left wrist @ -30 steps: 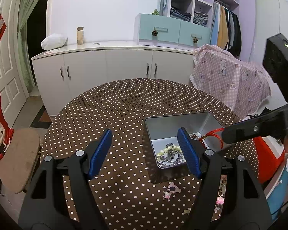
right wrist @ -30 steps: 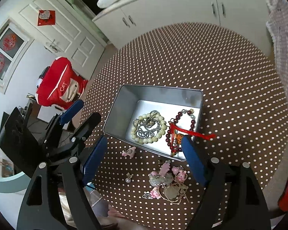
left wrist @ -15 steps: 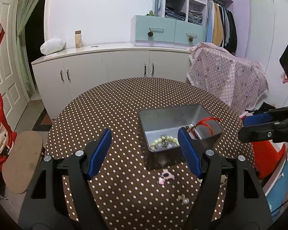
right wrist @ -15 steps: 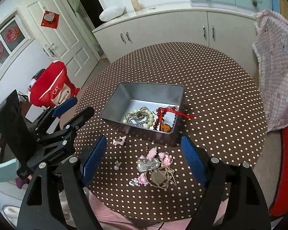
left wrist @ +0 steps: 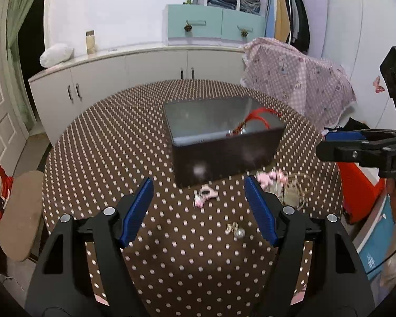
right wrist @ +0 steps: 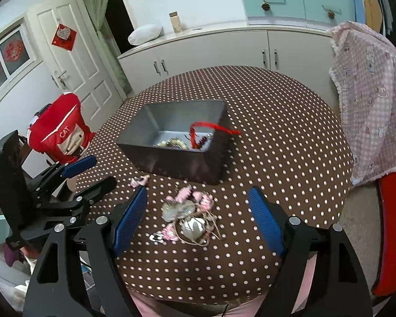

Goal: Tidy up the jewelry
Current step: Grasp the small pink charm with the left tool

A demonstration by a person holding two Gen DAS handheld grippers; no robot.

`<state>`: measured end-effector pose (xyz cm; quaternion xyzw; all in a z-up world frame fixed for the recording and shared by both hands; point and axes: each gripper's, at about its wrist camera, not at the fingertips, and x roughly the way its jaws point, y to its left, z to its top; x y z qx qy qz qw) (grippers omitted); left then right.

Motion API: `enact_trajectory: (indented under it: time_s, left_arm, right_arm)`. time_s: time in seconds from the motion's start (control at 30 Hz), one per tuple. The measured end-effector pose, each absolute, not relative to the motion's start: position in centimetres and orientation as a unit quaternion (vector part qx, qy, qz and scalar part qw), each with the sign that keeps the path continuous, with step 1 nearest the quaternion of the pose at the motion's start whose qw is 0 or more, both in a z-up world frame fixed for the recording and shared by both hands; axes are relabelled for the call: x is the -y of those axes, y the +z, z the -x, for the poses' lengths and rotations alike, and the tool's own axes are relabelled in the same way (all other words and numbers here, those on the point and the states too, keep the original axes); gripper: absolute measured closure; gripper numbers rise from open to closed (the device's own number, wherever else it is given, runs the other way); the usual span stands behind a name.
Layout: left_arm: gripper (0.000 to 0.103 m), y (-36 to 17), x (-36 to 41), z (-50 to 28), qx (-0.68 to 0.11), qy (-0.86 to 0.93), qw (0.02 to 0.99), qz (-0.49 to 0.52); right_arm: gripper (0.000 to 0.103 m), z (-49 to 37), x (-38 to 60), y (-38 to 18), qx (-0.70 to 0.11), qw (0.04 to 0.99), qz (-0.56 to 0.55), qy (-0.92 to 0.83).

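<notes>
Left gripper hovers low over the polka-dot table, level and aimed across it, blue pads spread wide with nothing between them. Ahead of it at about 12 o'clock sits the metal tin, long axis running roughly 10 to 4 in the left wrist view, near corner turned toward the camera; a red cord rises over its right rim, and pale beads show inside (only in the right wrist view). A small pink charm lies just before the tin between the pads, with a silvery earring nearer at 5 o'clock. Right gripper is likewise parted and empty, tilted down at a tangled pile of pink trinkets and cord lying just short of the tin.
</notes>
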<state>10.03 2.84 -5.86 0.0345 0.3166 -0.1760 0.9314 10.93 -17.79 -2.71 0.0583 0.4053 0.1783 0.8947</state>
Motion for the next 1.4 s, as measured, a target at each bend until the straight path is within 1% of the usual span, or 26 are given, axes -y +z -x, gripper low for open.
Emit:
enact_trajectory:
  time_s: [0.13, 0.17, 0.23, 0.27, 0.3, 0.33, 0.4, 0.53, 0.6, 0.67, 0.83, 1.03, 1.13, 1.23, 1.27, 1.3, 1.4]
  left_arm:
    - [0.032, -7.1, -2.8, -9.9, -0.327, -0.175, 0.928, -0.041]
    - [0.034, -7.3, -2.7, -9.9, -0.328, -0.174, 0.928, -0.044]
    - [0.049, -7.6, -2.6, -10.0, -0.334, -0.175, 0.925, -0.045]
    - [0.051, -7.9, -2.5, -10.2, -0.340, -0.176, 0.923, -0.045]
    - [0.056, -8.0, -2.4, -10.4, -0.341, -0.177, 0.922, -0.046]
    - [0.060, -8.1, -2.3, -10.5, -0.343, -0.177, 0.921, -0.047]
    - [0.061, -8.4, -2.1, -11.0, -0.349, -0.178, 0.919, -0.048]
    - [0.064, -9.0, -1.9, -12.0, -0.360, -0.172, 0.916, -0.045]
    - [0.069, -9.3, -1.8, -12.5, -0.369, -0.169, 0.913, -0.046]
    - [0.070, -9.5, -1.6, -12.8, -0.371, -0.167, 0.912, -0.050]
    - [0.087, -9.6, -1.4, -13.2, -0.367, -0.165, 0.913, -0.060]
    - [0.088, -9.7, -1.4, -12.9, -0.360, -0.165, 0.916, -0.064]
    - [0.088, -9.9, -2.1, -12.6, -0.355, -0.172, 0.917, -0.054]
    - [0.088, -9.9, -2.6, -12.3, -0.349, -0.173, 0.920, -0.044]
    - [0.088, -9.9, -2.8, -12.3, -0.348, -0.174, 0.920, -0.040]
    - [0.088, -10.0, -2.9, -12.3, -0.348, -0.176, 0.920, -0.037]
    - [0.088, -10.0, -3.3, -12.3, -0.347, -0.180, 0.920, -0.028]
  right_arm:
    - [0.036, -10.3, 18.0, -3.3, -0.392, 0.900, -0.059, 0.180]
    - [0.037, -10.1, 18.0, -3.5, -0.390, 0.901, -0.058, 0.180]
    - [0.042, -9.8, 17.8, -3.8, -0.385, 0.902, -0.058, 0.186]
    - [0.047, -9.7, 17.7, -3.9, -0.385, 0.901, -0.057, 0.190]
    - [0.051, -9.7, 17.5, -4.1, -0.385, 0.900, -0.055, 0.195]
    - [0.052, -9.7, 17.3, -4.2, -0.386, 0.899, -0.054, 0.198]
    - [0.055, -9.6, 17.1, -4.3, -0.386, 0.898, -0.053, 0.203]
    - [0.058, -9.6, 16.5, -4.4, -0.383, 0.898, -0.048, 0.211]
    - [0.061, -9.6, 16.3, -4.4, -0.382, 0.898, -0.045, 0.214]
    - [0.061, -9.6, 16.1, -4.5, -0.382, 0.897, -0.044, 0.218]
    - [0.061, -10.0, 15.8, -4.8, -0.386, 0.895, -0.042, 0.218]
    - [0.061, -10.3, 15.5, -4.8, -0.388, 0.895, -0.042, 0.217]
    - [0.063, -10.4, 15.0, -4.8, -0.386, 0.895, -0.039, 0.222]
    - [0.071, -10.6, 14.0, -5.1, -0.389, 0.891, -0.025, 0.233]
    - [0.077, -10.7, 13.6, -5.3, -0.390, 0.890, -0.019, 0.236]
    - [0.080, -10.8, 13.3, -5.4, -0.392, 0.889, -0.014, 0.238]
    - [0.082, -11.3, 12.4, -5.9, -0.398, 0.887, 0.001, 0.233]
